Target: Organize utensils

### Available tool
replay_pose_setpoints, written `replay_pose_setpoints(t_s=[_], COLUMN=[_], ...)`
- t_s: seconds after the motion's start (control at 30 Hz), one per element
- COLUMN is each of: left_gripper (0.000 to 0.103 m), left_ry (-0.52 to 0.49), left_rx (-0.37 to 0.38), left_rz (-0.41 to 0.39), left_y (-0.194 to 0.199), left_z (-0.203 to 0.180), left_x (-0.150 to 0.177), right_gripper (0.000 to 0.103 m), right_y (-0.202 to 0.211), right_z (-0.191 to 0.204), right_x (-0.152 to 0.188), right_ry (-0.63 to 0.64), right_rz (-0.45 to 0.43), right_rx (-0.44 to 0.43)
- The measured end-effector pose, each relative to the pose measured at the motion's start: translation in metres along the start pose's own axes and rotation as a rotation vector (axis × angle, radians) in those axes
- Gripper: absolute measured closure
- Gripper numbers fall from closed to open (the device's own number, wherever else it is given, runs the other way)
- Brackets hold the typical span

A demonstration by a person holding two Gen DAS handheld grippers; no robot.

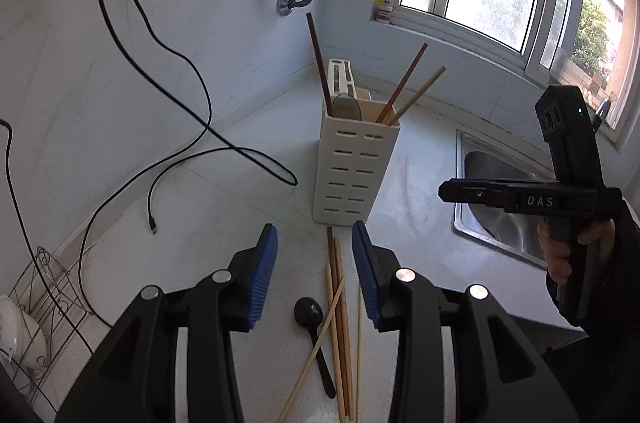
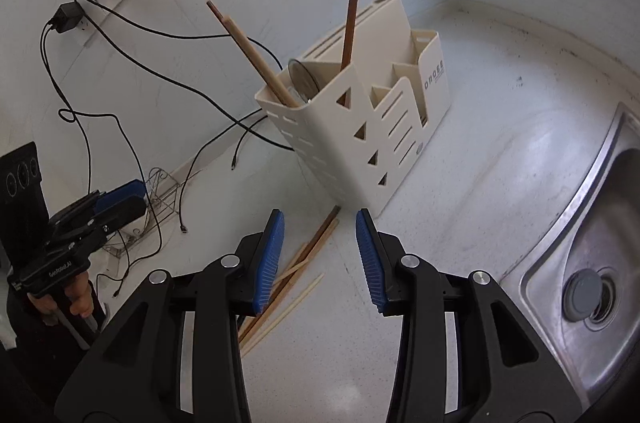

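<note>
A cream slotted utensil holder (image 1: 354, 165) (image 2: 360, 127) stands on the white counter with three chopsticks (image 1: 402, 91) and a metal spoon (image 1: 347, 107) in it. Several loose chopsticks (image 1: 339, 311) (image 2: 296, 275) and a black spoon (image 1: 314, 335) lie on the counter in front of it. My left gripper (image 1: 314, 243) hovers open over the loose chopsticks, nothing between its blue pads. My right gripper (image 2: 320, 227) is open too, empty, above the chopstick tips near the holder's base. In the left wrist view the right gripper's body (image 1: 532, 199) shows at the right, held by a hand.
A steel sink (image 2: 592, 263) (image 1: 500, 199) lies to the right of the holder. Black cables (image 1: 168, 127) trail over the counter at the left, near a wire rack (image 1: 44, 287) with a white bowl. Taps and wall sockets are on the back wall; a window is at the right.
</note>
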State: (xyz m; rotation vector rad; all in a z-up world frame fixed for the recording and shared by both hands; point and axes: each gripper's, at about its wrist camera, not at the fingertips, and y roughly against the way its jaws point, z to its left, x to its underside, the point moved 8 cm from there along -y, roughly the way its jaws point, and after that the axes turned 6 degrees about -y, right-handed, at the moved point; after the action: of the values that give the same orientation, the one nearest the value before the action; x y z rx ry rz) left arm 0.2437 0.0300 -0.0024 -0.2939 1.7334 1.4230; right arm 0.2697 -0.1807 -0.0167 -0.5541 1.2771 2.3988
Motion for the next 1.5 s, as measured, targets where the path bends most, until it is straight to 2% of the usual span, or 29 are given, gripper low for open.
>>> replay_pose_setpoints(t_s=[0.13,0.2,0.37,0.47,0.57,0.77,0.93,1.13,1.3,1.37,1.5], left_gripper=[0.065,0.065,0.065,0.065,0.065,0.067,0.068,0.068,0.068,0.071,0.084], left_ry=[-0.015,0.002,0.024,-0.019,-0.062,-0.062,-0.108,-0.218,-0.218,-0.225,-0.232], left_rx=[-0.011,-0.024,-0.013,0.004,0.021,0.074,0.115,0.172,0.193,0.197,0.226], left_rz=[0.074,0.101,0.12,0.124,0.138,0.17,0.198,0.212,0.225,0.233,0.245], left_y=[-0.005,-0.007,-0.003,0.0,0.001,-0.014,-0.023,-0.023,-0.025,-0.026,-0.027], left_z=[0.002,0.008,0.021,0.021,0.019,0.018,0.016,0.006,0.01,0.012,0.012], left_x=[0.041,0.057,0.091,0.107,0.123,0.147,0.164,0.18,0.185,0.187,0.189], right_gripper=[0.07,0.071,0.072,0.073,0.08,0.088,0.088,0.088,0.088,0.088,0.091], right_y=[-0.027,-0.04,-0.066,-0.078,-0.089,-0.11,-0.122,-0.133,-0.142,-0.144,-0.151], right_z=[-0.005,-0.006,-0.001,0.003,0.006,0.007,0.013,0.017,0.02,0.023,0.027], right_x=[0.024,0.035,0.061,0.069,0.076,0.089,0.092,0.084,0.078,0.078,0.077], right_ry=[-0.104,-0.121,-0.16,-0.156,-0.153,-0.148,-0.117,-0.095,-0.066,-0.052,-0.02], right_rz=[0.081,0.11,0.171,0.174,0.176,0.169,0.133,0.111,0.122,0.122,0.107], right_rx=[0.006,0.038,0.067,0.102,0.135,0.213,0.275,0.332,0.413,0.443,0.507])
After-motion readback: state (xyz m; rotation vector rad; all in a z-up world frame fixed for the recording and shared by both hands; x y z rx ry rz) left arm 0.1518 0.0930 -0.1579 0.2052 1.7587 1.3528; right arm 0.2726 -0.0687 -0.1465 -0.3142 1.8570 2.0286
